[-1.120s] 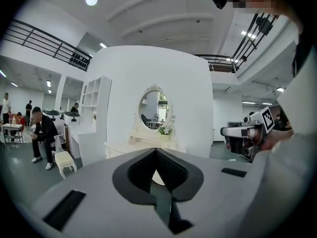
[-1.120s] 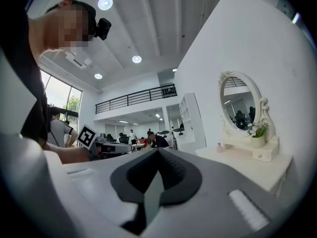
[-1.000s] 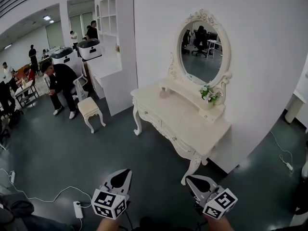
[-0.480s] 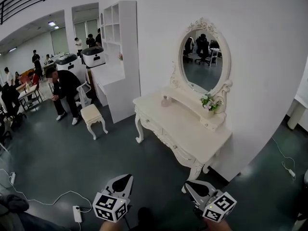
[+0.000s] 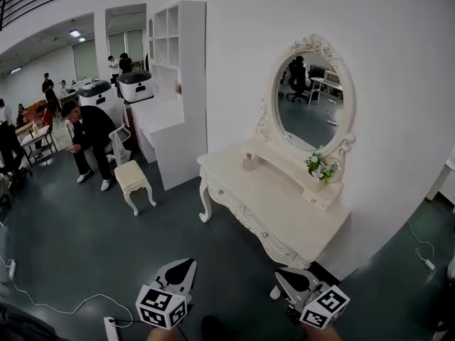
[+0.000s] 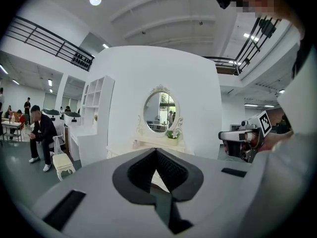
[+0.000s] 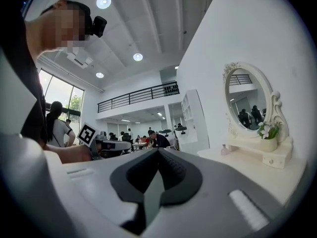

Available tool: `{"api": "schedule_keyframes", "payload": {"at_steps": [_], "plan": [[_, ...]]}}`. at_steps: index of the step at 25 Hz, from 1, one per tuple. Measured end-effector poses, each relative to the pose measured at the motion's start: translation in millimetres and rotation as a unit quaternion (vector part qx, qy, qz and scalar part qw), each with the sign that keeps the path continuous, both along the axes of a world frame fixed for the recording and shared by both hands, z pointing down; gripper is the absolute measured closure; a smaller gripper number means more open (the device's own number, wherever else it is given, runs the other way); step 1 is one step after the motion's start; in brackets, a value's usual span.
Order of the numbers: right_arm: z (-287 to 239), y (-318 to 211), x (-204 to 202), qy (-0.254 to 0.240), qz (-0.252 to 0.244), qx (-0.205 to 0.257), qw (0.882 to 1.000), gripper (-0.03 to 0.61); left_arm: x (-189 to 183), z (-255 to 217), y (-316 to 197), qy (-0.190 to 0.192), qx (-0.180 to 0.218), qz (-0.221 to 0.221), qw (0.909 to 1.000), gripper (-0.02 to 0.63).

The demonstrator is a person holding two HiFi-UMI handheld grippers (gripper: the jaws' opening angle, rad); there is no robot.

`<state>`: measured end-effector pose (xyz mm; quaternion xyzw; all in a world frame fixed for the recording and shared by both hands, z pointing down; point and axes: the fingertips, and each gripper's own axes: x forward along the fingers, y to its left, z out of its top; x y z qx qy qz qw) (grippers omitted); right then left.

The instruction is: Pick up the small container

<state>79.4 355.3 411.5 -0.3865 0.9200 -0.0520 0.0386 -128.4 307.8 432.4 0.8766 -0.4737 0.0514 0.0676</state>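
The small container is a pale pink bottle on the cream dressing table, near its back left end below the mirror. In the right gripper view the container shows small, far ahead on the right. Both grippers hang low over the dark floor, well short of the table. My left gripper is shut with nothing between its jaws, tips meeting. My right gripper is also shut and empty, close to the table's front leg.
An oval mirror and a flower pot stand on the table's raised back shelf. A tall white shelf unit and a small stool stand to the left. Several people are at the far left. A power strip lies on the floor.
The view has shifted, so the dressing table sits lower and further right in the frame. Both grippers stay low and shut.
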Motion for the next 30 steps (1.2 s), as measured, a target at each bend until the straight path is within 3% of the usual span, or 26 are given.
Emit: {"api": "schedule_keyframes", "payload": {"at_steps": [8,13,19,30], "plan": [[0.1,-90.0,-51.5,0.006,-0.002,-0.018,1.000,0.537,-45.2,-7.5,-91.2,-0.011,0.002,0.008,0.9999,0.609],[-0.8,-133.4,-84.1,0.032,-0.005,-0.020,0.999,0.537,-74.7,-4.0,-133.9,-0.003,-0.006,0.008,0.9999,0.609],[3.7,-173.7,-118.1,0.025,-0.009,-0.028,0.999,0.536,-105.5,3.6,-169.2,-0.008,-0.013,0.012,0.9998,0.609],[13.7,-221.6,-126.9,0.000,-0.001,-0.050,0.999,0.537,-118.7,9.2,-214.3,-0.013,-0.027,0.014,0.9994,0.609]]}}
